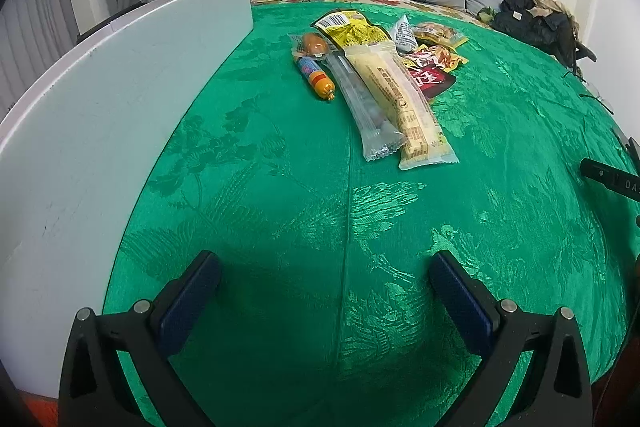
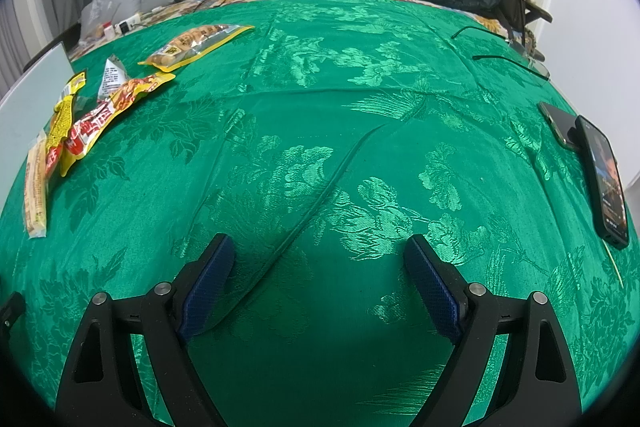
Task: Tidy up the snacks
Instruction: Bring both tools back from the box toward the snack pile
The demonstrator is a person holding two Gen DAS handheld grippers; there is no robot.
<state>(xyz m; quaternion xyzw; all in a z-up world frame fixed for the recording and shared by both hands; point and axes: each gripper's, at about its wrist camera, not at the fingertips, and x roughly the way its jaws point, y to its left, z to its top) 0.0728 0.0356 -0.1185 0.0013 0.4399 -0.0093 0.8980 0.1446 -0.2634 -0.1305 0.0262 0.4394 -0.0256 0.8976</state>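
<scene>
Green brocade cloth [image 1: 280, 227] filled both views; we saw the left gripper [image 1: 326, 267] and right gripper [image 2: 320, 251] spread apart, snack packets [image 1: 384, 75] piled upper centre.

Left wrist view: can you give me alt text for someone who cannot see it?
The open left gripper hovers empty over a green patterned cloth. Ahead lies a pile of snack packets, among them a long pale yellow pack and a small orange sausage. A white board stands at the left.

The left claw [image 1: 326, 271] and right claw [image 2: 319, 253] both hang spread wide, holding nothing.
</scene>
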